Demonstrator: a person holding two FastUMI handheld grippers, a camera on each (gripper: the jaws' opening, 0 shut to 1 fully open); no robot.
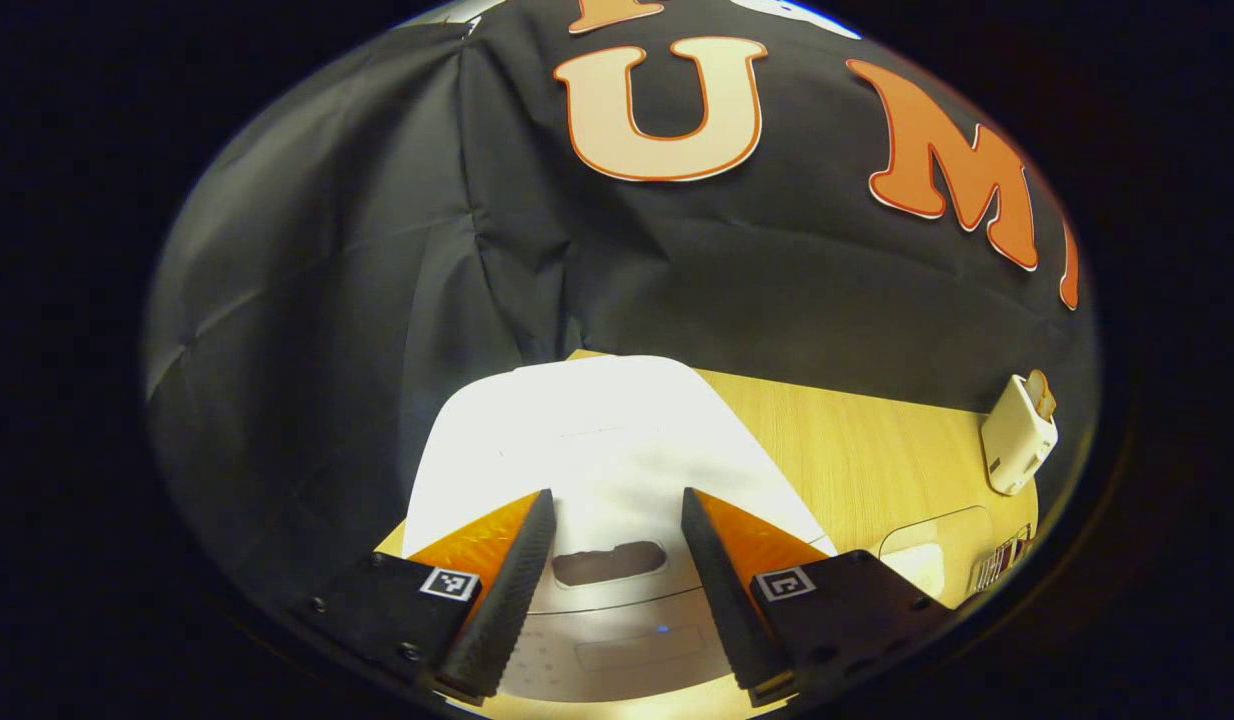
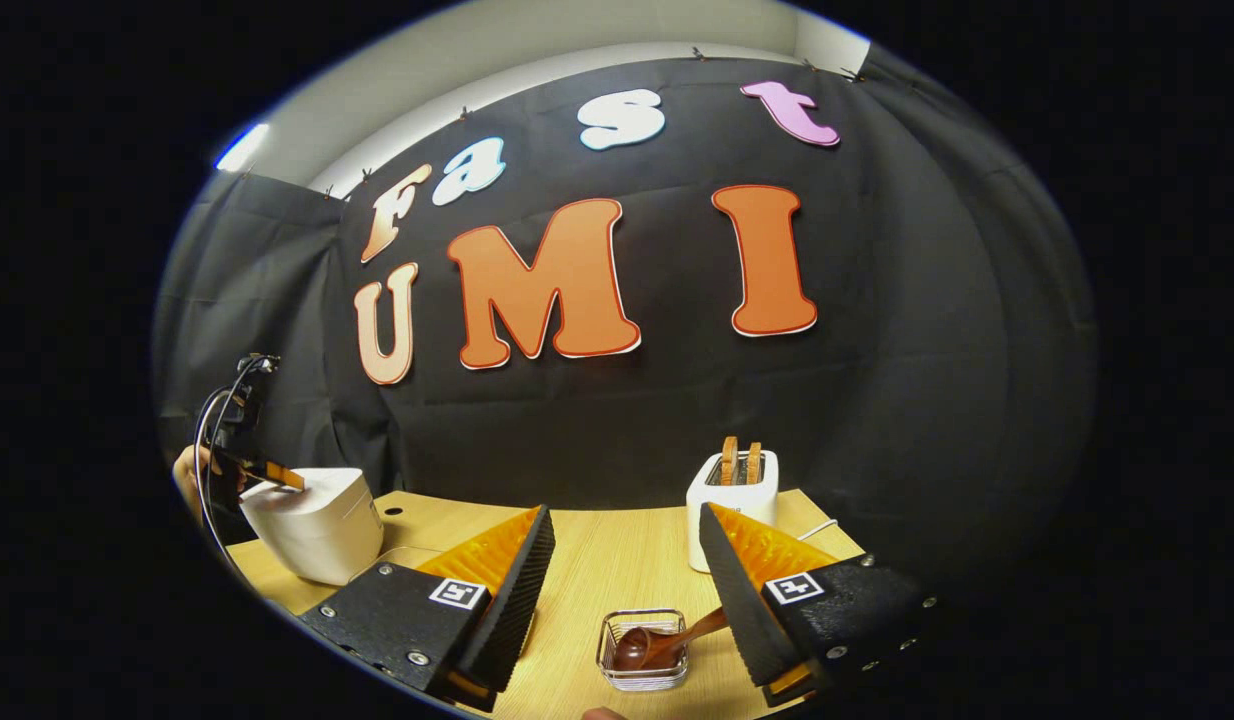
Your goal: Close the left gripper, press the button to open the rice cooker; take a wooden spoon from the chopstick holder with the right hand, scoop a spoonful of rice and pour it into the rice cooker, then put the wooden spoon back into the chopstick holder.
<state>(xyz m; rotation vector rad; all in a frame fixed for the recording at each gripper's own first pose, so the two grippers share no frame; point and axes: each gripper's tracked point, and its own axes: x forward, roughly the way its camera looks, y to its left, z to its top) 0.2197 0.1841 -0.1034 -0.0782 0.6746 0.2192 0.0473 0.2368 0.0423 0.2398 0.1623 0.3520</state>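
My left gripper (image 1: 618, 497) is open and hovers just over the white rice cooker (image 1: 597, 440), whose lid is down. The dark button recess (image 1: 609, 562) on the cooker's front lies between the two fingers. In the right gripper view the same cooker (image 2: 317, 525) stands at the table's left, with the left gripper (image 2: 267, 472) and a hand over its top. My right gripper (image 2: 626, 512) is open and holds nothing. Below it, near the front edge, a brown wooden spoon (image 2: 657, 640) leans in a small clear chopstick holder (image 2: 640, 672).
A white toaster (image 2: 732, 505) with two slices of toast stands behind the holder, near the black cloth wall; it also appears as the toaster (image 1: 1017, 435) at the right. A clear container (image 1: 937, 540) sits right of the cooker. The wooden table (image 2: 597, 560) runs between them.
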